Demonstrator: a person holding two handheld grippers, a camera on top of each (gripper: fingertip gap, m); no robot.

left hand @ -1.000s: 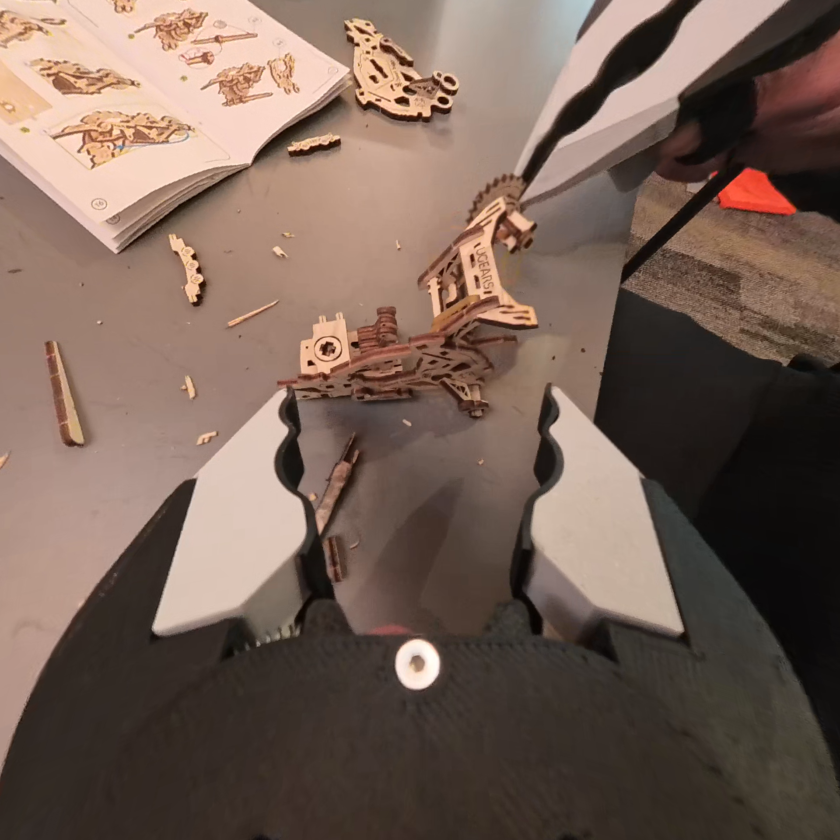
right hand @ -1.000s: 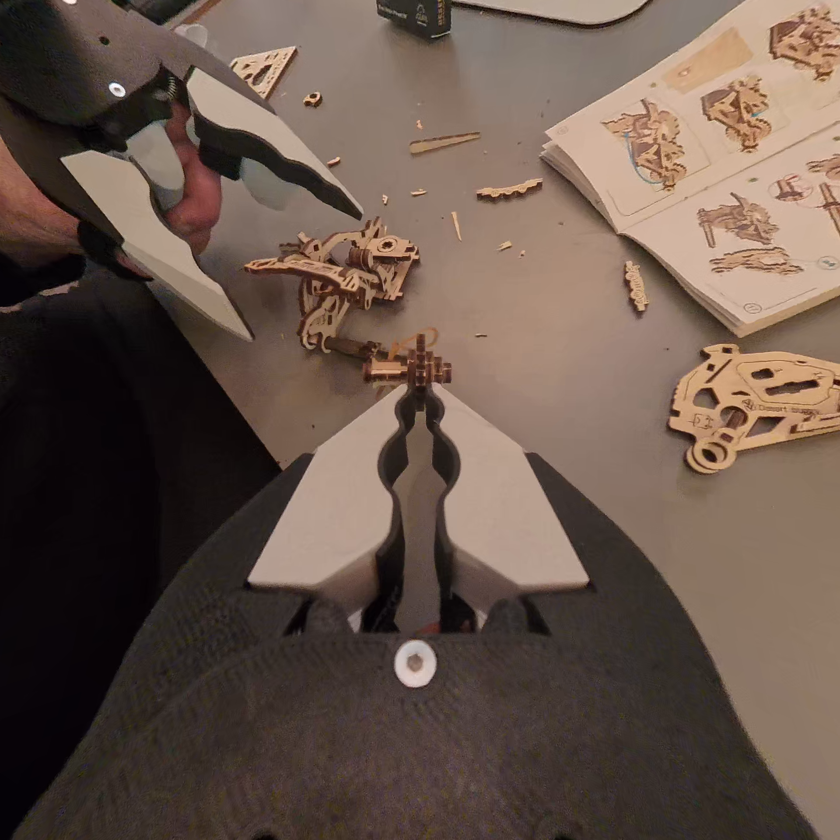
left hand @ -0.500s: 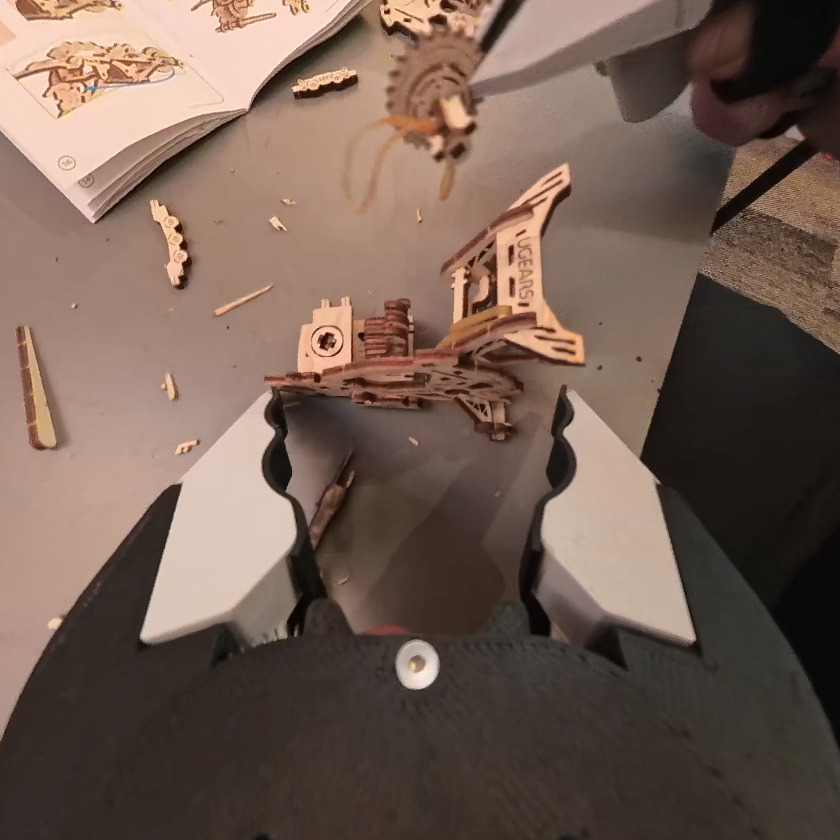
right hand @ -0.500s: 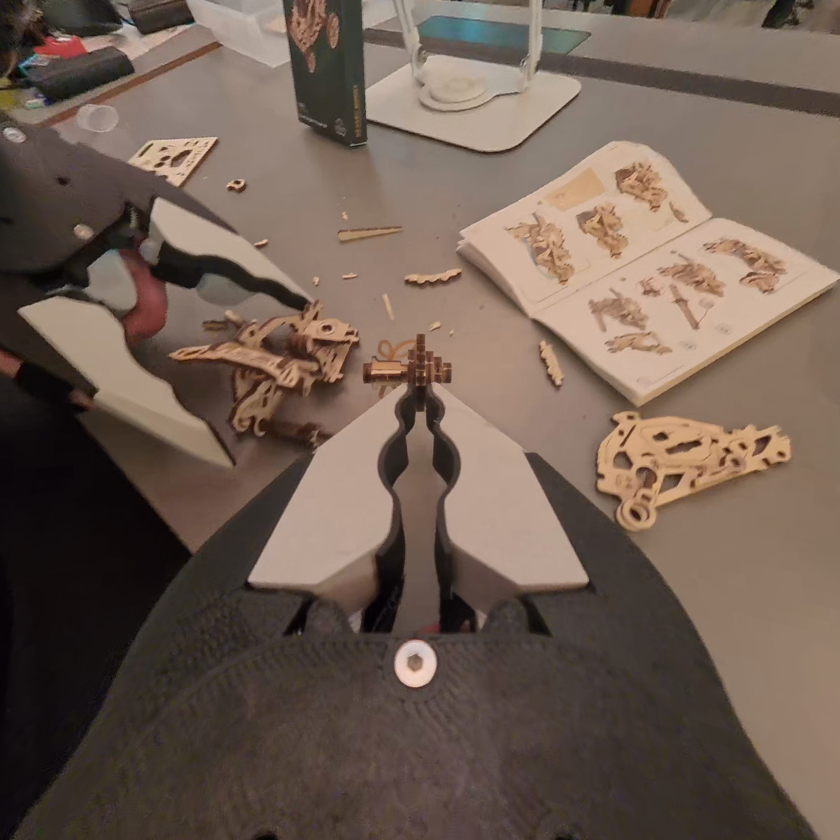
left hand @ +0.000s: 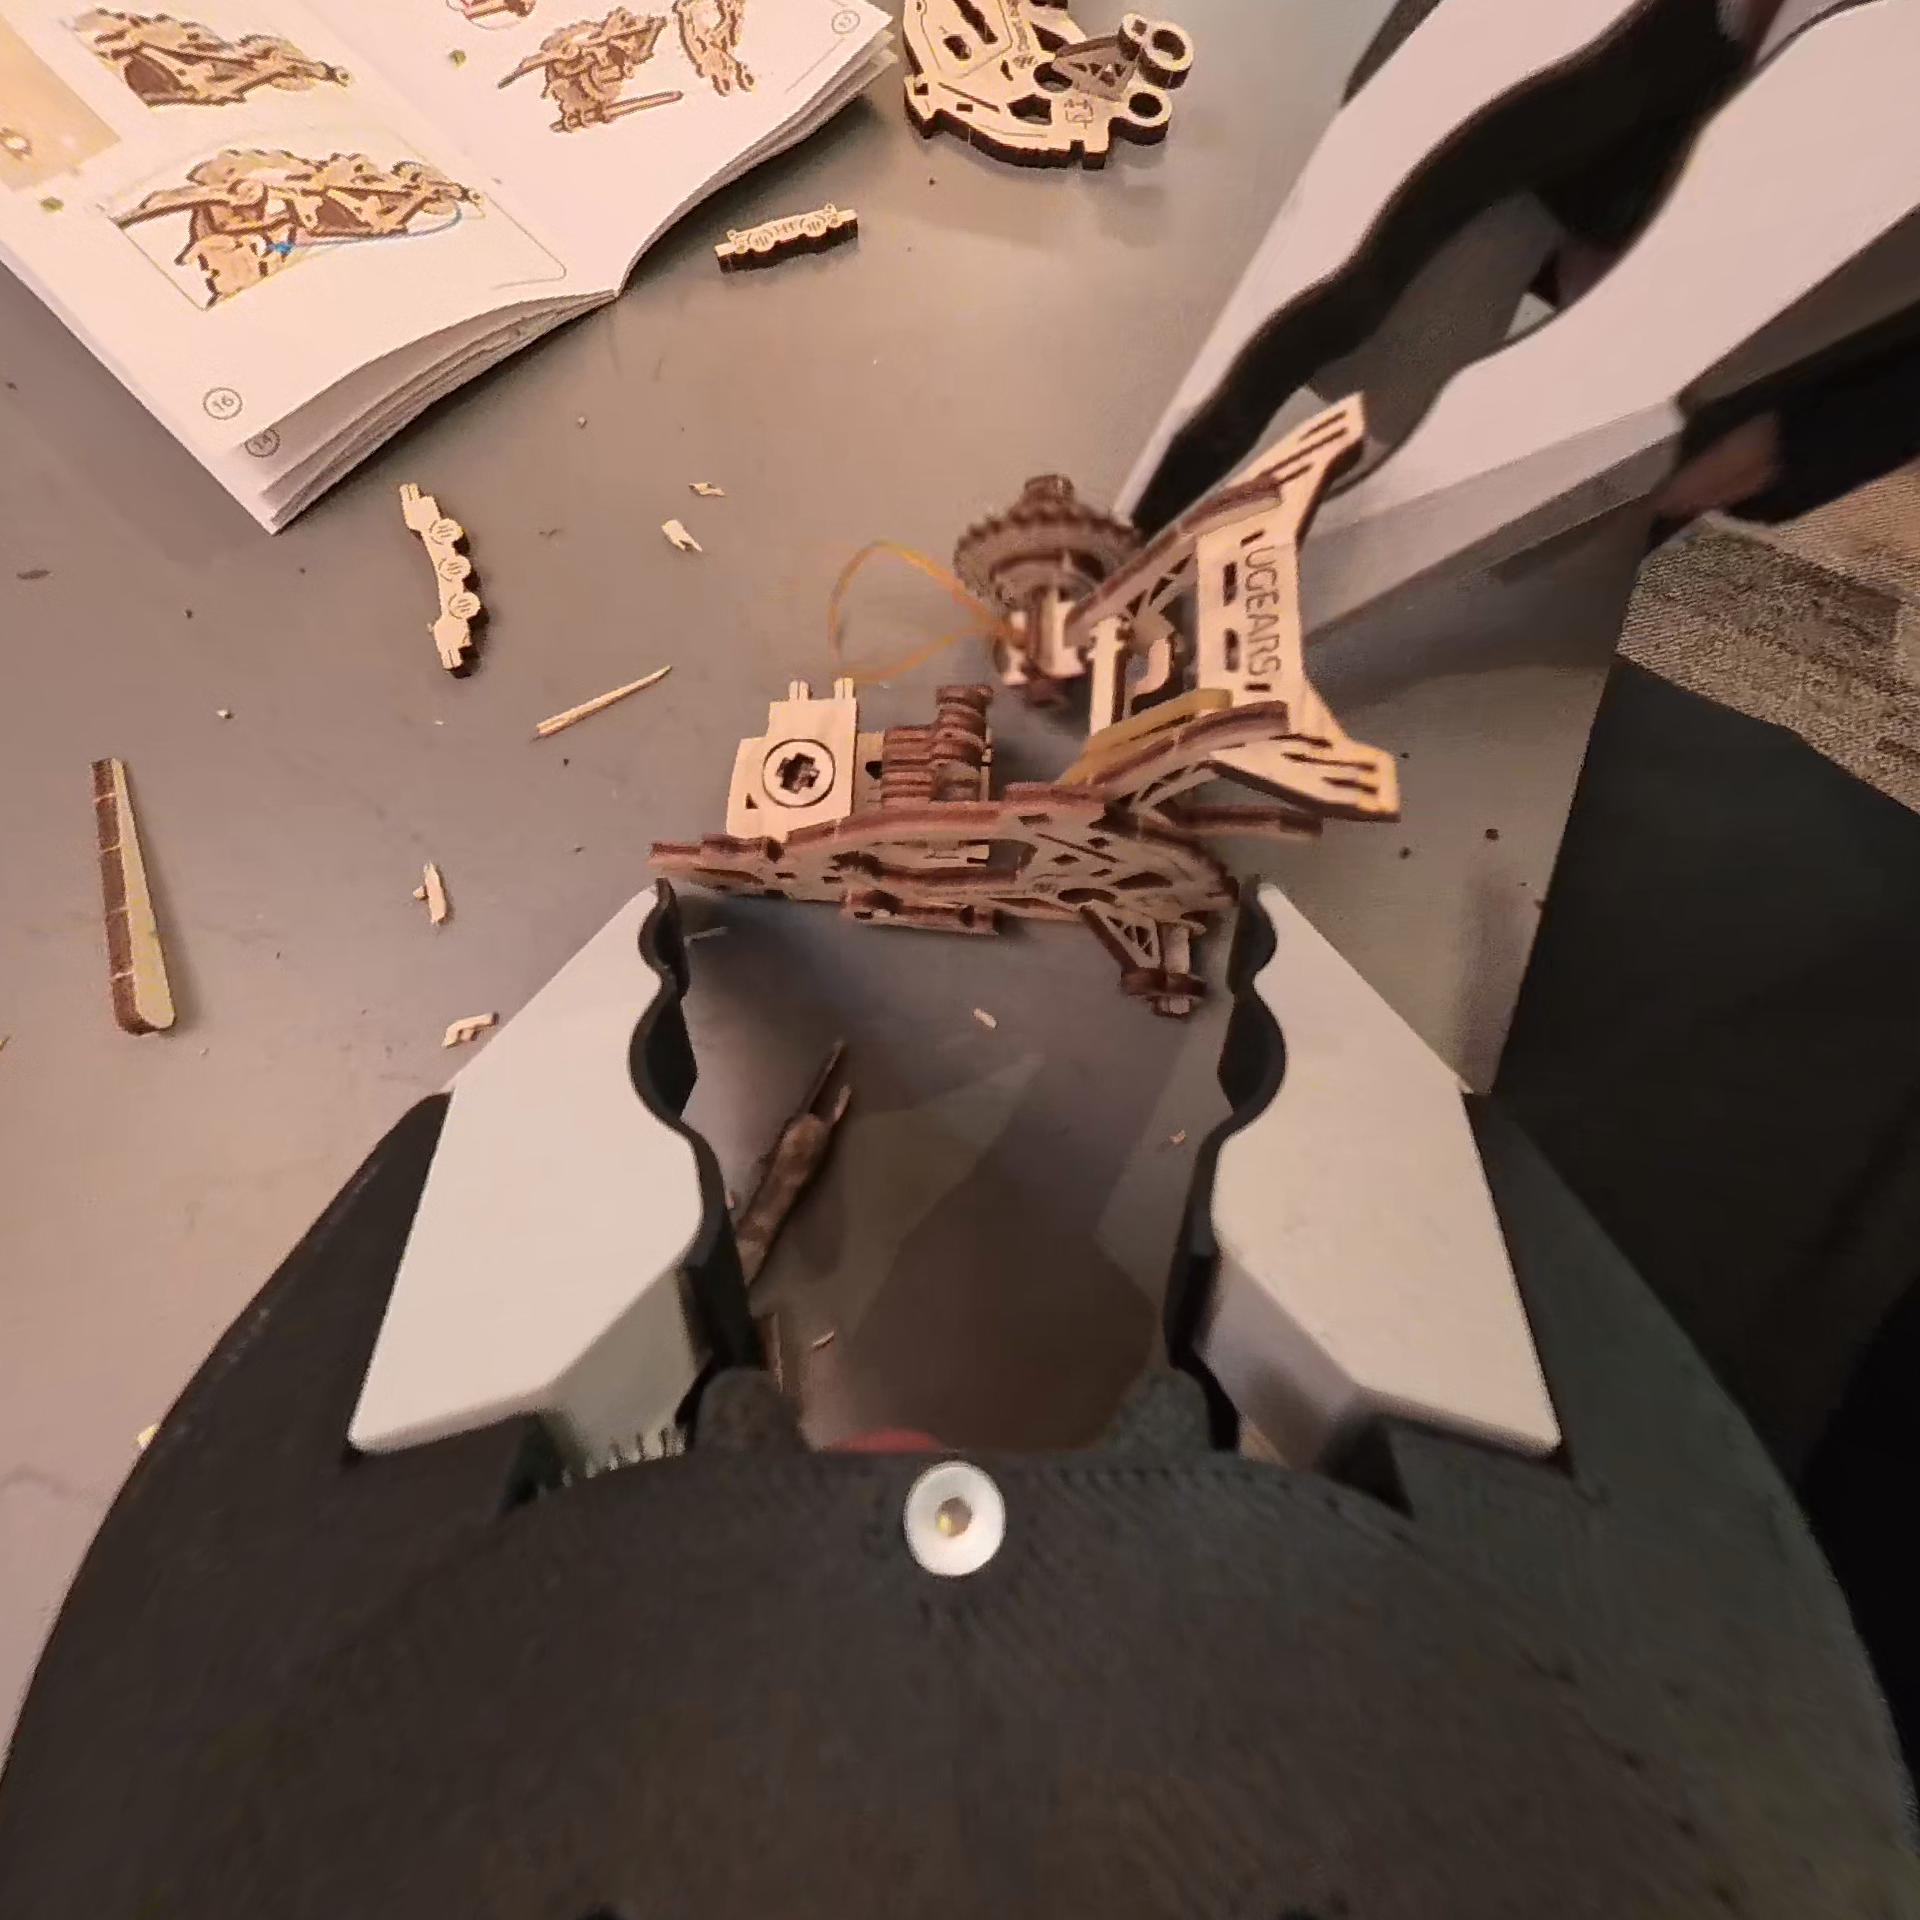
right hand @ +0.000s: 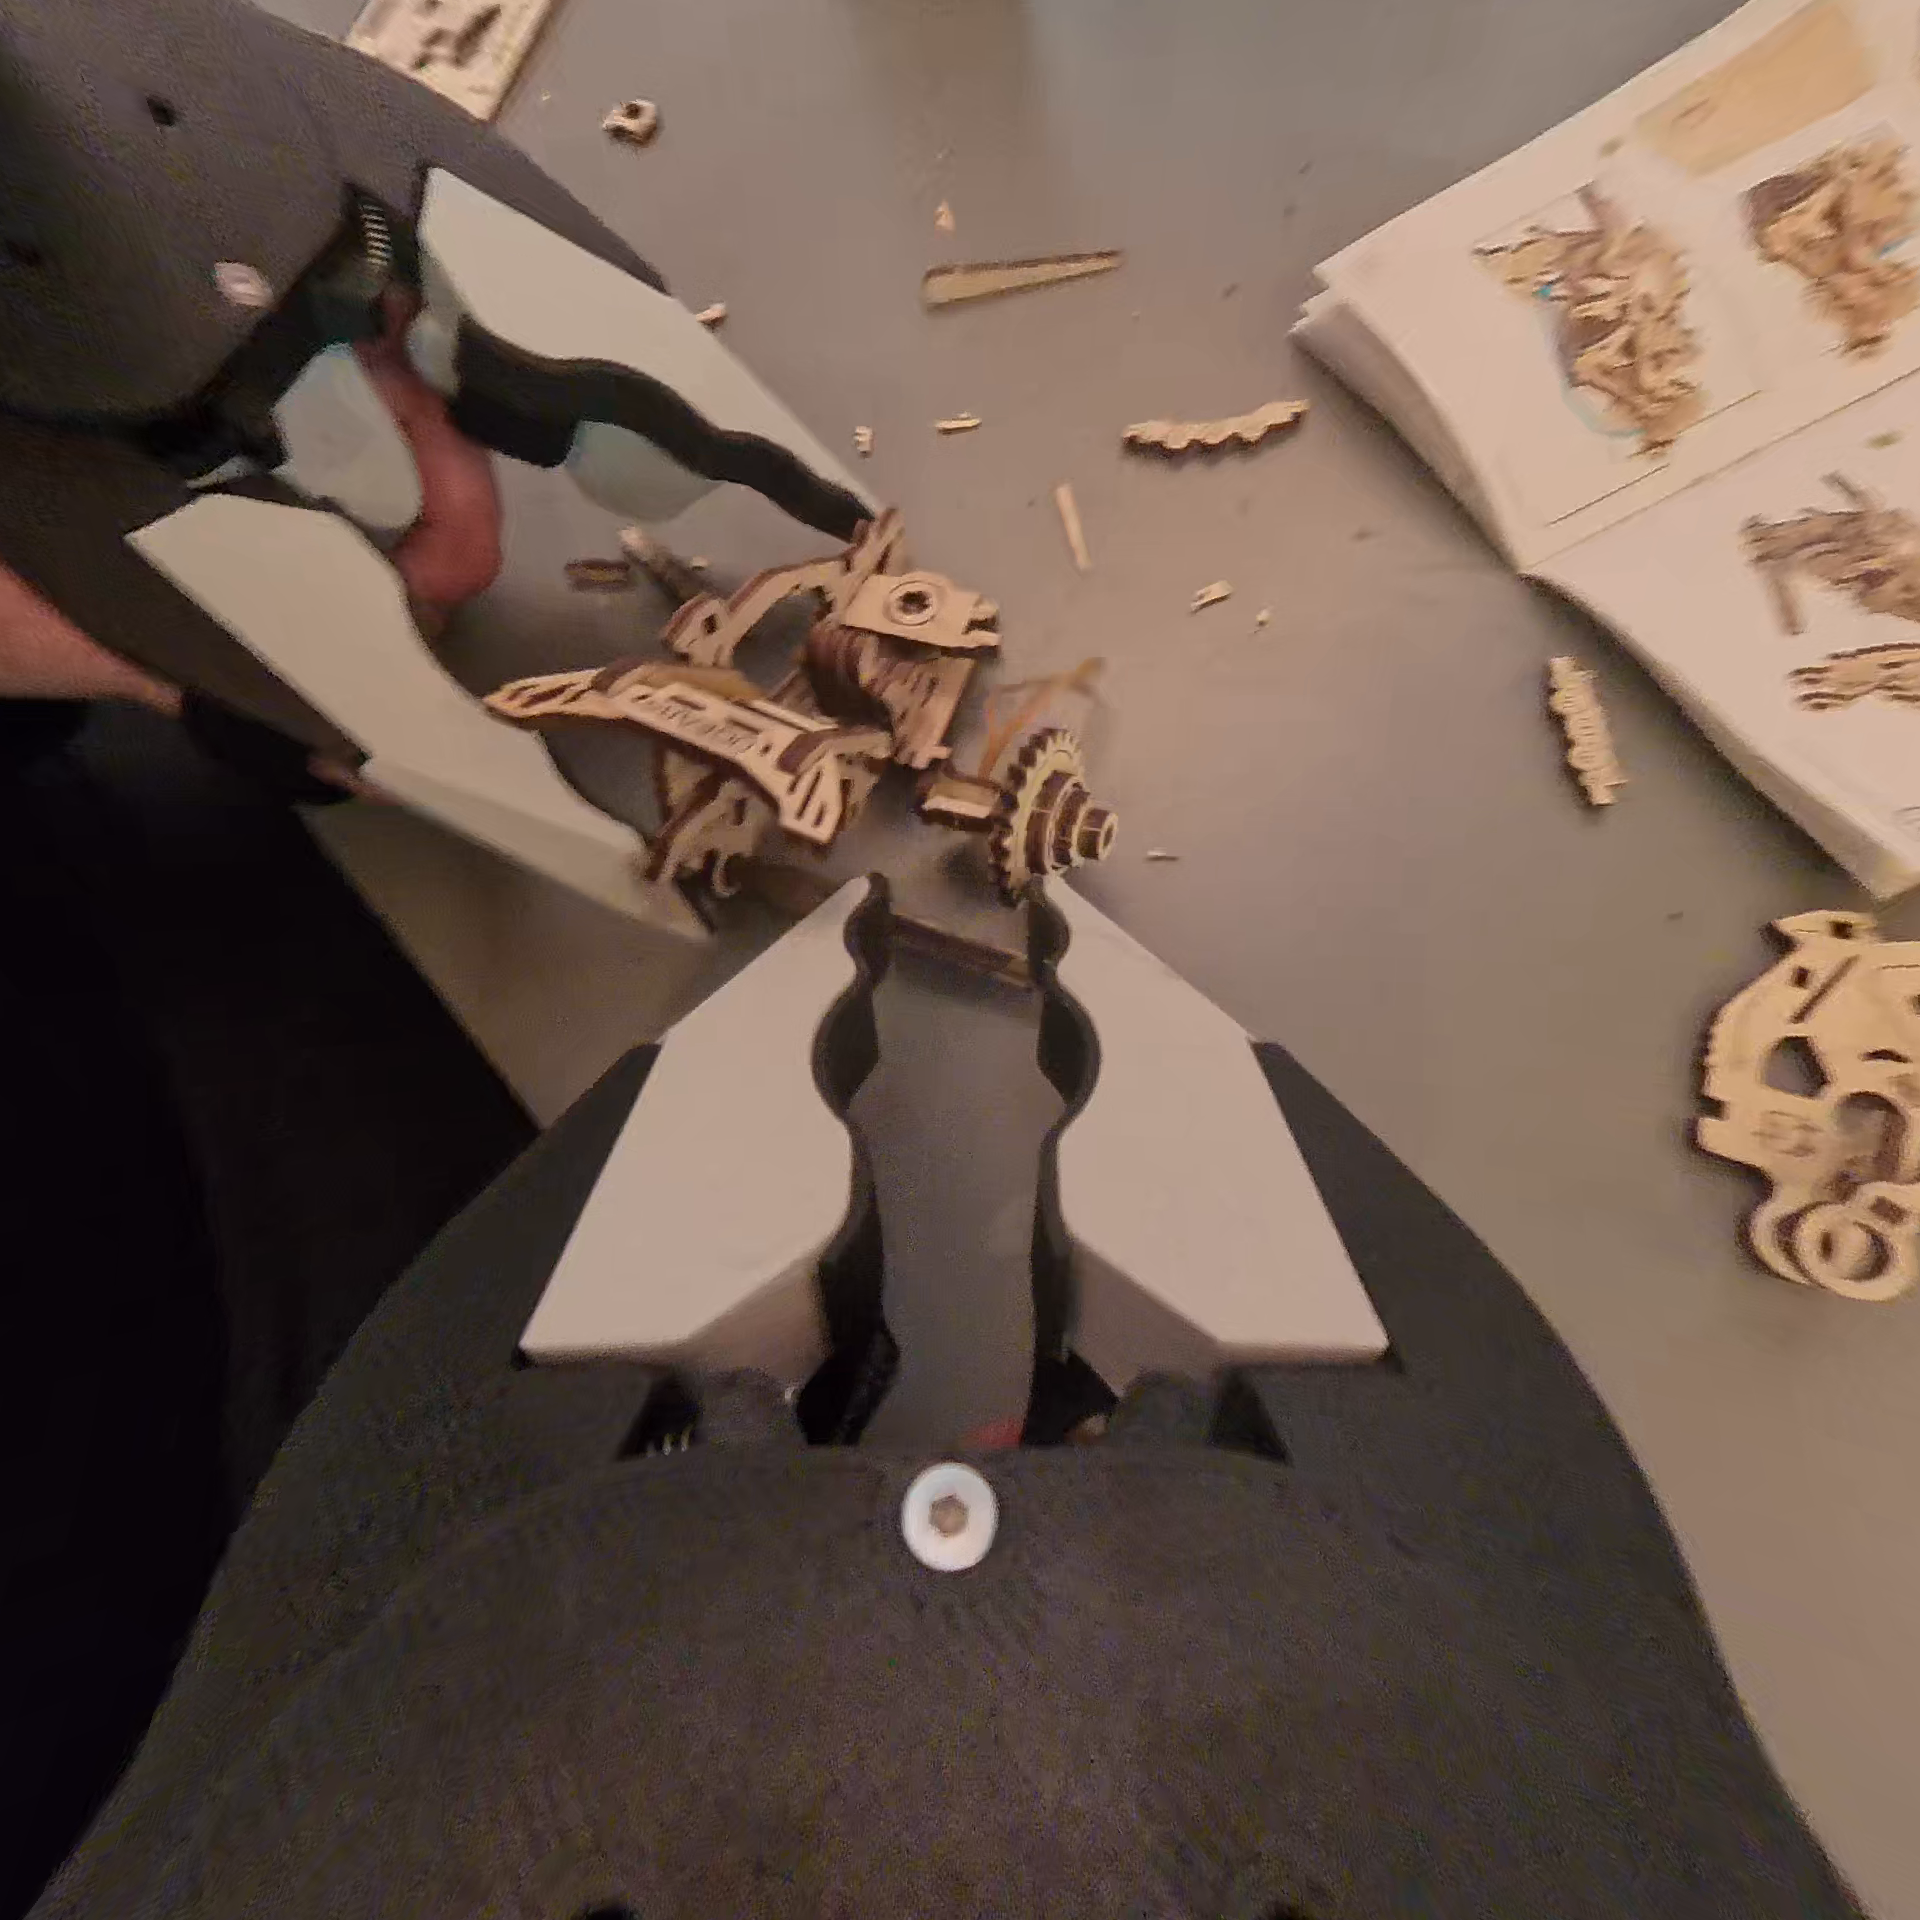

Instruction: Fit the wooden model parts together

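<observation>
A half-built wooden model [left hand: 987, 831] stands on the grey table [left hand: 260, 1091], with an upright light-coloured frame at its right end. My left gripper [left hand: 956, 914] is open, its fingertips level with the two ends of the model's near edge. A wooden gear part [left hand: 1039, 582] with a loose rubber band lies just behind the model. My right gripper [right hand: 956, 904] is open, and the gear part [right hand: 1049, 821] sits just past its right fingertip. The model [right hand: 769, 717] shows there between the left gripper's fingers [right hand: 582, 748]. The right gripper [left hand: 1247, 540] also shows, open, at the left wrist view's top right.
An open instruction booklet [left hand: 364, 208] lies at the far left. A flat wooden body part [left hand: 1039, 94] lies beyond it. A curved strip [left hand: 452, 582], a wedge [left hand: 130, 894] and splinters are scattered about. The table edge runs close on the model's right [left hand: 1538, 831].
The right gripper held the gear part up in the air, then came down with it behind the model and opened. The left gripper closed in on the model.
</observation>
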